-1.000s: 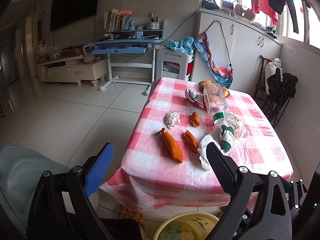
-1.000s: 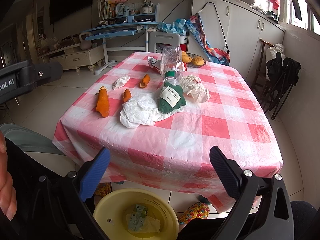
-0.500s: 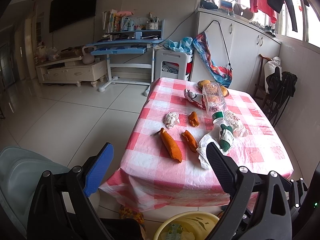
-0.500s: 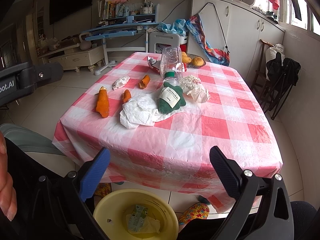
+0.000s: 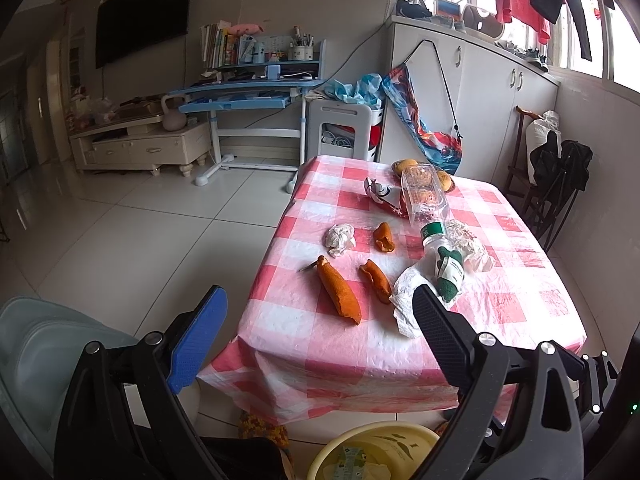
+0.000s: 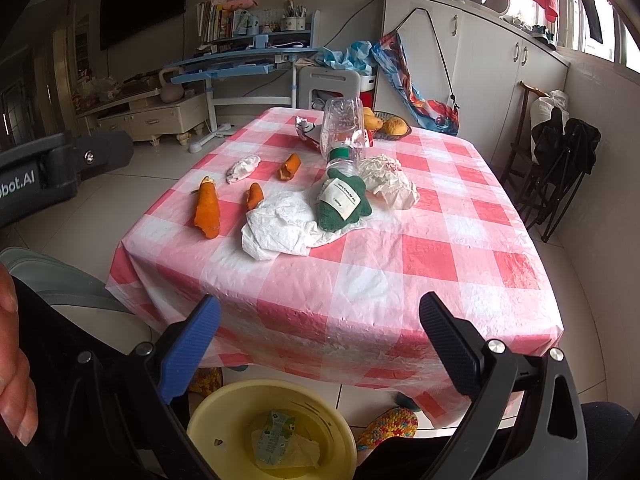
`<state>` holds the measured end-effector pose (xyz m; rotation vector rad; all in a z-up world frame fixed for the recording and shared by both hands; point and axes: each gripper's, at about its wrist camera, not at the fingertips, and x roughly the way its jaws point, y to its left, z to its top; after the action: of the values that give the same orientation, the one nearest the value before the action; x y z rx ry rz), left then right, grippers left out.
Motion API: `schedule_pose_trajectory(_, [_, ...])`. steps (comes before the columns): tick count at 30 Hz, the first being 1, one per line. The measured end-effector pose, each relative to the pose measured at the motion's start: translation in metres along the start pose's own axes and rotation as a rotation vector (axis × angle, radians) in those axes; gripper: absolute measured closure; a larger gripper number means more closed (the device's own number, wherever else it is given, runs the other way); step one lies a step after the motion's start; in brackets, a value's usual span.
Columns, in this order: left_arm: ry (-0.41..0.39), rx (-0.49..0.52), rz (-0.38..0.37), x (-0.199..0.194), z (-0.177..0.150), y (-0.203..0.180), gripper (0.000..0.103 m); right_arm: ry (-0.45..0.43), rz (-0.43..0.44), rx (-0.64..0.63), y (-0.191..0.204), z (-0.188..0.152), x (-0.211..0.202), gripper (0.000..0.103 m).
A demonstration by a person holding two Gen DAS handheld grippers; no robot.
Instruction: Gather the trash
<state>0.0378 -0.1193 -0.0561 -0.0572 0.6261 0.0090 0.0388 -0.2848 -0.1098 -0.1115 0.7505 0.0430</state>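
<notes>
My right hand-held gripper (image 6: pixel 318 340) and left hand-held gripper (image 5: pixel 318 332) hang spread, empty; trash (image 6: pixel 280 228) lies far ahead on the surface (image 6: pixel 400 272).

The near right part of the counter (image 6: pixel 400 264) lies bare, an open stretch of checked cloth from the front edge up to the far right corner. Clutter fills the middle and left: the large orange peel (image 6: pixel 208 210), a smaller peel (image 6: pixel 254 196), and the crumpled white paper (image 6: pixel 280 228) with the green pouch (image 6: pixel 340 204) on it. Behind these the clear plastic bottle (image 6: pixel 344 132) lies tipped, touching the pouch. Narrow lanes run between the peels. Below the front edge, the yellow bin (image 6: pixel 208 416) stands open-topped on the floor.
</notes>
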Motion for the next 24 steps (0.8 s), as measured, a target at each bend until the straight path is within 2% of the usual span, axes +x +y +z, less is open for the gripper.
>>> schedule_pose_trajectory(24, [-0.005, 0.011, -0.004, -0.0022, 0.0014, -0.0050, 0.013, -0.004, -0.001, -0.001, 0.0017, -0.0006, -0.0006, 0.008])
